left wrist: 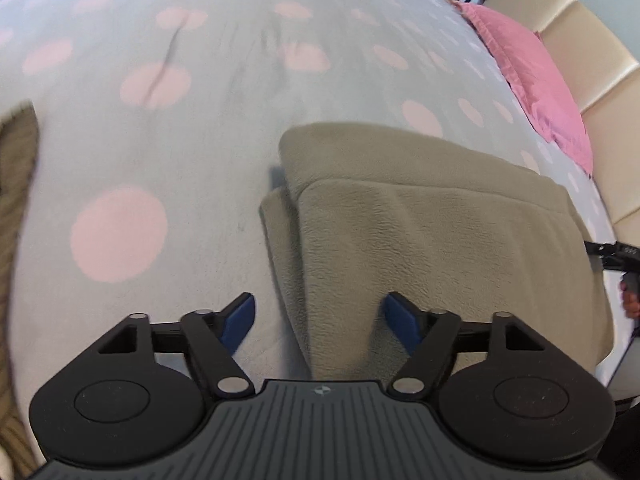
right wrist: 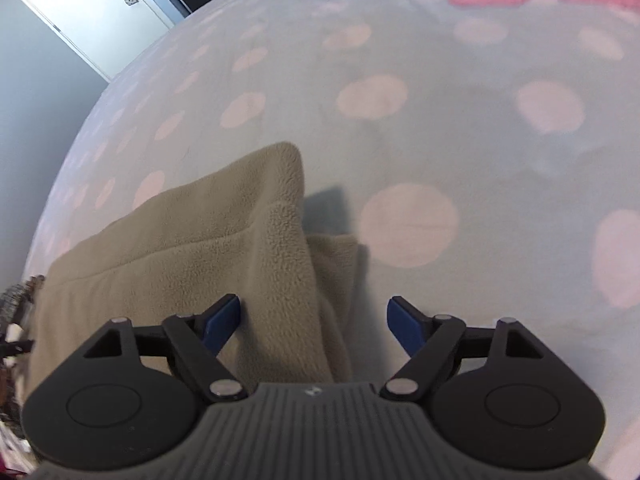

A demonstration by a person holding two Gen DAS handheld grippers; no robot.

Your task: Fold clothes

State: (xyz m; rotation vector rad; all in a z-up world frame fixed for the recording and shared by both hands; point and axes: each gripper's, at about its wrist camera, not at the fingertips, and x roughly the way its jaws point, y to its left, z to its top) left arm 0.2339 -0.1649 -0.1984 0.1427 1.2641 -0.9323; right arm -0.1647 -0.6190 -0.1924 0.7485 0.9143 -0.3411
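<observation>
Currently: one beige fleece garment [left wrist: 420,232], folded in layers, lying on the polka-dot bed [left wrist: 160,152] short of the pink pillow [left wrist: 532,80]. Soft, light, thick, likely non-slip; best pinched at a doubled corner. Left tool [left wrist: 318,316] and right tool [right wrist: 314,320] both released, straddling its edges.

A beige-olive fleece garment [left wrist: 420,232] lies on a pale grey bedspread [left wrist: 200,152] patterned with large soft-pink dots. A bright pink pillow [left wrist: 532,80] sits beside a cream headboard [left wrist: 580,28]. Each black hand-held gripper has blue pads [right wrist: 218,326].
</observation>
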